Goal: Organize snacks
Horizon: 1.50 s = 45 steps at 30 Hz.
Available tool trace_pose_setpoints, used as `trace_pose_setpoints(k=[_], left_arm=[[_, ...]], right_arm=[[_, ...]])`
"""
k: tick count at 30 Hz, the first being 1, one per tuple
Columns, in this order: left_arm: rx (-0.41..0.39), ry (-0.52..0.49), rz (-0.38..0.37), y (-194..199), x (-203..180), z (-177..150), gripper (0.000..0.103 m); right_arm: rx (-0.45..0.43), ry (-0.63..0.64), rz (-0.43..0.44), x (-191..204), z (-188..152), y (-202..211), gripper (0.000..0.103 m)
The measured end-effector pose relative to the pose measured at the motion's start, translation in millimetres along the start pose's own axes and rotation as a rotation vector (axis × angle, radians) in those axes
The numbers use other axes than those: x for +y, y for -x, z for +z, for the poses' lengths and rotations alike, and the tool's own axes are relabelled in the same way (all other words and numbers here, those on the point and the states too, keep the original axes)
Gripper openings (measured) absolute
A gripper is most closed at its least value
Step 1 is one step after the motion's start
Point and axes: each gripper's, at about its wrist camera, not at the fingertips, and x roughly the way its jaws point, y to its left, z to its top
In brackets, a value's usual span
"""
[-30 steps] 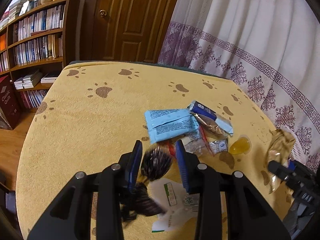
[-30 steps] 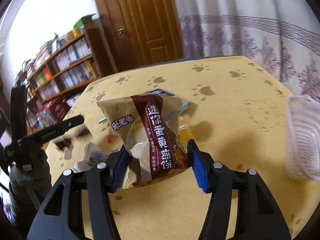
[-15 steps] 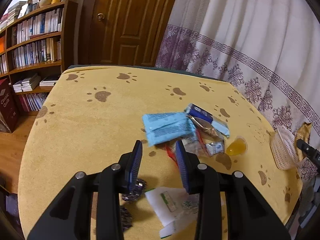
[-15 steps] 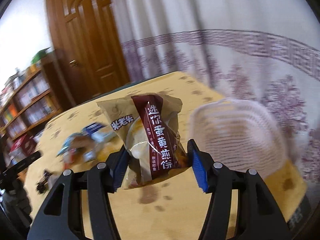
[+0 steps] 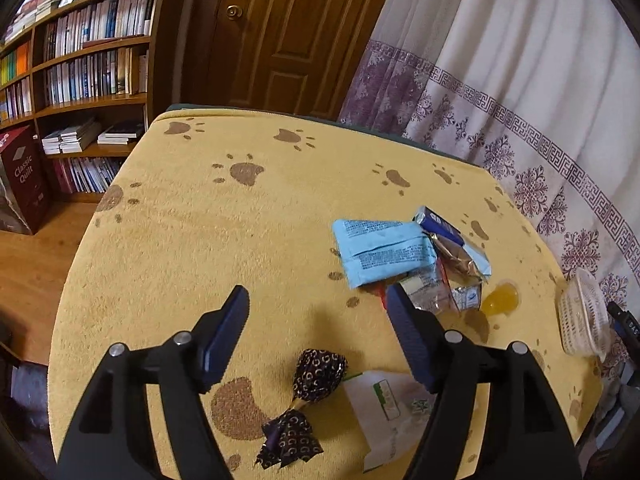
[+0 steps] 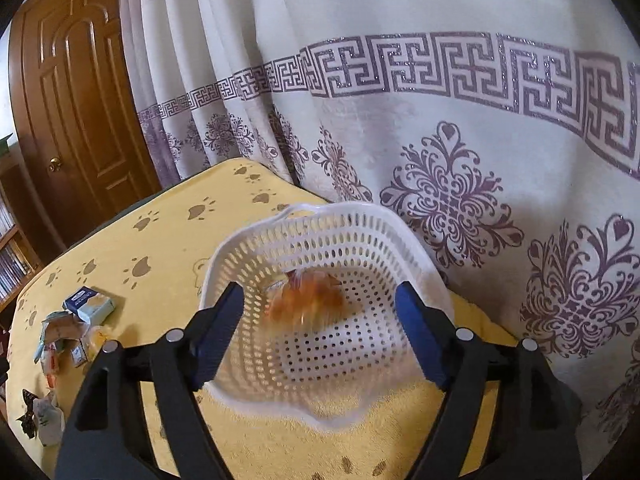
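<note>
- White basket catches blurred snack bag; right tongs opening, empty.
- Left tongs opening over dark candy; risk: a shallow pinch slips off the crinkly wrapper.

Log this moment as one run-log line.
right gripper: opening, snack bag dropping into basket | left gripper: opening, nothing held, above dark candy
</note>
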Motion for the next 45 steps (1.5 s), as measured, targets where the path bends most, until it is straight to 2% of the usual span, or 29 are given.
trace_pose_setpoints(k=[8, 17, 21, 29, 36, 45], left_arm=[[0.053, -0.093, 0.022, -5.4, -13.5, -17.4, 0.070], [0.141, -0.138, 0.042, -24.8, -19.5, -35.8, 0.048], [0.171, -0.146, 0.070, -34.4, -17.0, -41.0, 0.034], [0.102, -0.128, 0.048, -19.3, -13.8, -32.9, 0.031], [0.018, -0.117, 0.021, 4.8, -21.4, -21.5, 0.031], [-0.034, -0.078, -0.069, 32.0, -52.6, -11.9, 0.031]], right_arm=[[-0.007, 0.028, 0.057, 20.3, -9.6, 13.0, 0.079], [0.003, 0.072, 0.125, 43.5, -20.2, 27.0, 0.079], [0.000, 0.081, 0.142, 48.7, -21.7, 31.4, 0.079], [-0.018, 0.099, 0.167, 54.3, -29.3, 44.3, 0.079], [-0.023, 0.061, 0.167, 37.7, -35.2, 51.3, 0.079], [-0.026, 0.044, 0.160, 14.1, -52.8, 60.3, 0.079]])
